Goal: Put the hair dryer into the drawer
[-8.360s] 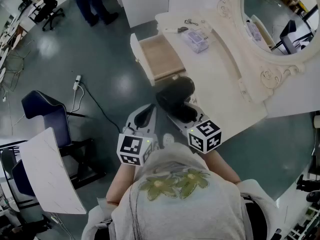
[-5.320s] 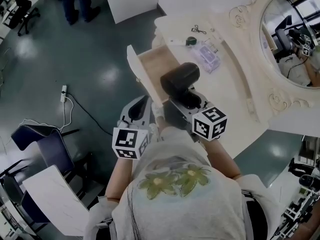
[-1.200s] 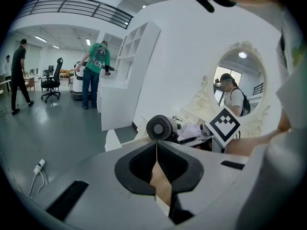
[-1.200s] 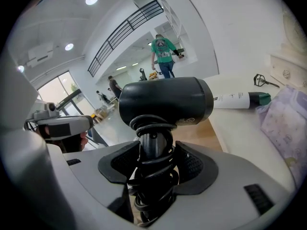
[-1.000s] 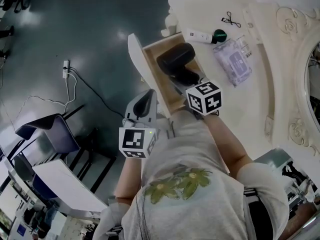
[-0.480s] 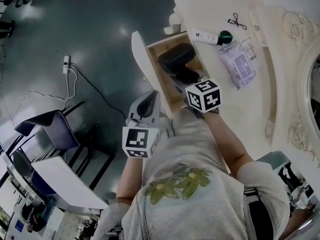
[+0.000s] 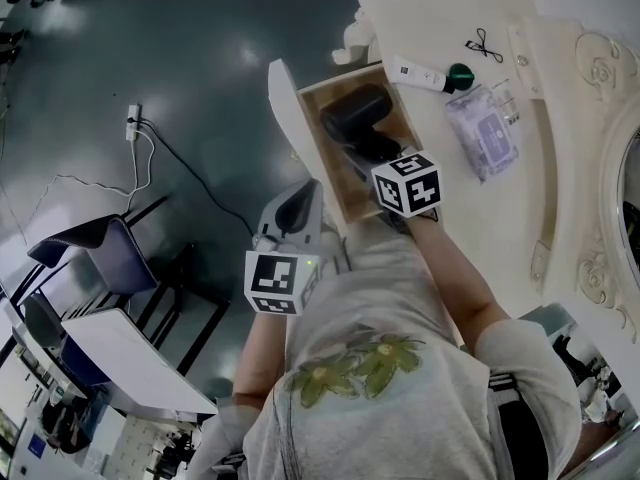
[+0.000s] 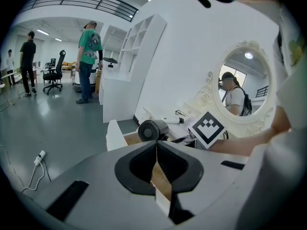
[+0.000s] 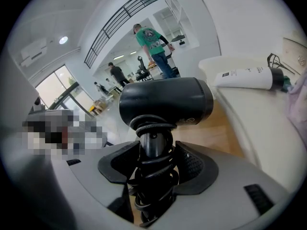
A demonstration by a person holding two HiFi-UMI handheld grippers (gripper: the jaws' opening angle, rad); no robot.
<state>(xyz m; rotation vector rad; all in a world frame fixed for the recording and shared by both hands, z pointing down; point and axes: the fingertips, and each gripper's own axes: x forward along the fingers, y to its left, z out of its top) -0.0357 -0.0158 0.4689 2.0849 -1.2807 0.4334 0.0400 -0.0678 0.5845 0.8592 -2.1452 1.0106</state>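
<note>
A dark polished floor (image 7: 150,88) surrounds a cream vanity table (image 7: 470,228), whose wooden drawer (image 7: 340,193) stands pulled out toward the open room. The hair dryer (image 7: 355,108) sits within the drawer's outline, at the end far from me. I cannot tell whether it touches the wooden bottom (image 9: 225,133). My right gripper (image 9: 154,162) is clamped on the dryer's handle, over the wound cord (image 9: 151,190), so the handle's long axis runs straight out along my jaws. The barrel (image 9: 165,102) lies crosswise to them, spanning from the drawer front toward the table. Its grilled rear end (image 8: 147,131) faces the room, so I judge the nozzle points at the table. The coming release therefore turns on lowering straight down. My left gripper (image 8: 157,150) hangs nearer my body, jaws together on nothing. A white tube (image 7: 425,73) lies on the tabletop beside the drawer.
</note>
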